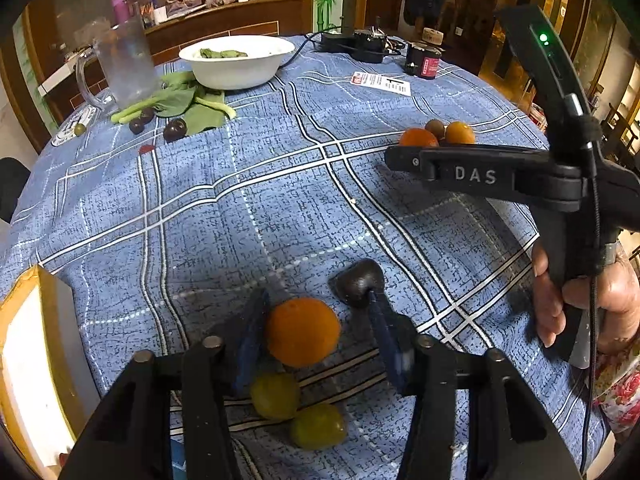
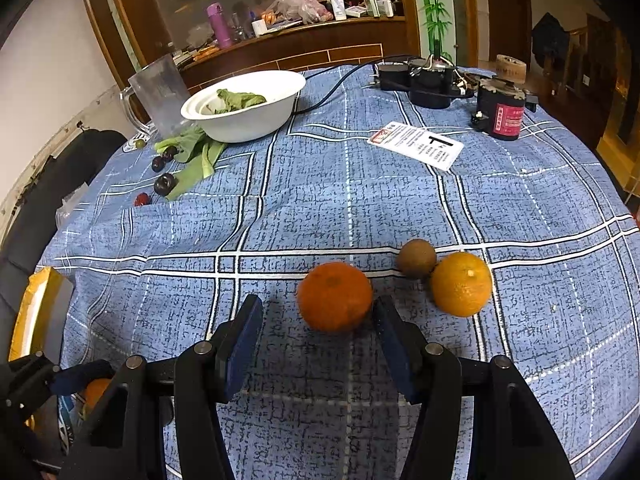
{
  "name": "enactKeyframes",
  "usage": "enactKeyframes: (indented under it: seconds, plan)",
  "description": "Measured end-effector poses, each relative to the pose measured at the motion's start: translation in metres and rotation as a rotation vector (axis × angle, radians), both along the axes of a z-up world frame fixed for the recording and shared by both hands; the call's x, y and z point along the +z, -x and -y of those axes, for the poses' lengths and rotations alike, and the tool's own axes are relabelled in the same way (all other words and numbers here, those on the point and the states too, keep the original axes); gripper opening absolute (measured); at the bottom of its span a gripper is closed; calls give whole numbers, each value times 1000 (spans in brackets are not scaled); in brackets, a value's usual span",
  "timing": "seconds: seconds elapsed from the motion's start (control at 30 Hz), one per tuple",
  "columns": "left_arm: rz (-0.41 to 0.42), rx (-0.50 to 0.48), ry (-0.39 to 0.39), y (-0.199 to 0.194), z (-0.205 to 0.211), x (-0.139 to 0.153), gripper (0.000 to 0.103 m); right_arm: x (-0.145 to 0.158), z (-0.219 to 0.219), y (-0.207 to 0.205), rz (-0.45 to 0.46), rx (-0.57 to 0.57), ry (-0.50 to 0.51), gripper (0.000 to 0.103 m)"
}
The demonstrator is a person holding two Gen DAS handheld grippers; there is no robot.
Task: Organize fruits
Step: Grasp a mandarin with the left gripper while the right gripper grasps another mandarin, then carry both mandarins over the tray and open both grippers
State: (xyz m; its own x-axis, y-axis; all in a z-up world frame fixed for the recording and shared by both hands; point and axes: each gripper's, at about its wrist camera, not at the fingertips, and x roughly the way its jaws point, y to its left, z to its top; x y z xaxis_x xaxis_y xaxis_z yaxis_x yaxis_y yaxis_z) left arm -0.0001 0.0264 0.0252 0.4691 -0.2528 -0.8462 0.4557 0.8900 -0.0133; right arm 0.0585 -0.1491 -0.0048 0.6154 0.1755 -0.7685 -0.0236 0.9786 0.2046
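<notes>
Fruit lies scattered over the blue checked tablecloth, so the sorting looks barely begun. The left gripper is spread wide with an orange between its fingers; neither pad clearly touches it, and a dark avocado-like fruit sits at the right finger's tip. Two green plums rest nearer, just under that gripper. The right gripper is likewise released, its right finger just beside a second orange, the left finger well apart from it. Farther right, a kiwi touches a third orange. At the far left, dark plums and a red cherry-like fruit lie by leafy greens beside a white bowl that holds only leaves. Everything therefore seems left to gather. Only the left view shows the green plums, the dark fruit and the person's hand on the right tool; only the right view shows the second orange whole.
</notes>
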Motion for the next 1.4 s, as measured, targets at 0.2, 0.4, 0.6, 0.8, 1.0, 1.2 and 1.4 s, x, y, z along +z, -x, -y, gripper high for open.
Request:
enactKeyframes:
  seconds: [0.2,0.4,0.6,0.8,1.0,1.2,1.4]
  plan:
    - [37,-1,-62,9,5,4,30,0,7,1,2,-22,-14,38]
    - [65,23,12,25,-2,23,30,3,10,6,8,-11,-57,38]
    - [136,92,77,51,-28,51,30,14,8,18,50,4,-86,38]
    - [148,281,217,77,-105,70,30,39,-18,43,93,70,-106,38]
    - [125,532,342,95,-199,59,30,61,-80,76,118,216,-125,39]
    - [94,687,380,105,-254,39,30,75,-176,113,117,442,-115,39]
    - [94,747,372,107,-276,26,30,70,-261,136,114,629,-48,39]
